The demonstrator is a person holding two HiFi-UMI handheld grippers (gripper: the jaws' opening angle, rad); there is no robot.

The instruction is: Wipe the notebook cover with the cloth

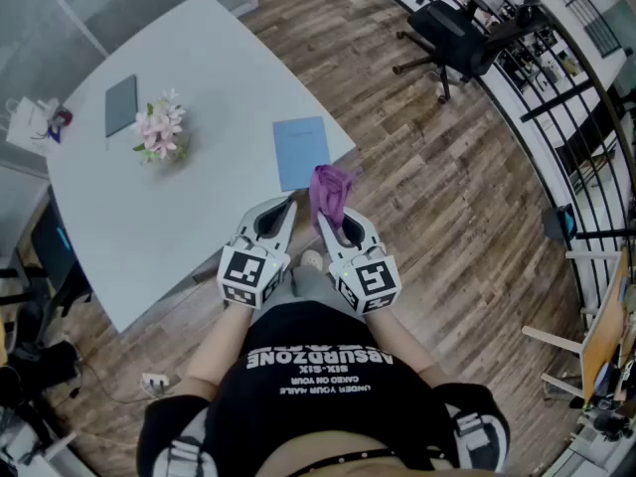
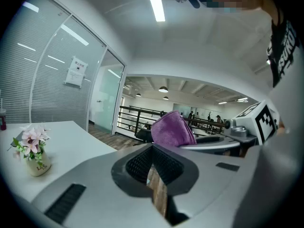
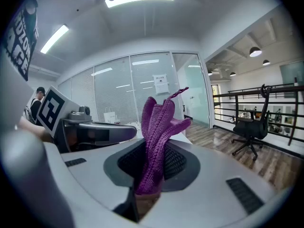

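A white table (image 1: 199, 58) stood on a wooden floor, with one black office chair (image 1: 452, 36) beyond it. On the table lay one blue notebook (image 1: 300, 151) by the near edge, one grey pad (image 1: 121, 104) and one pot of pink flowers (image 1: 159, 132). The right gripper (image 3: 153, 151) pinched the single purple cloth (image 3: 159, 127), held in the air near the notebook's corner. The left gripper (image 2: 152, 147) was closed on nothing. A wall notice (image 3: 161, 84) was too small to read, while the person's shirt (image 1: 323, 356) read "ABSURDZONE".

Black T-shirt (image 1: 320, 371), white lettering; grey left claw (image 1: 289, 203) and right claw (image 1: 321, 219).
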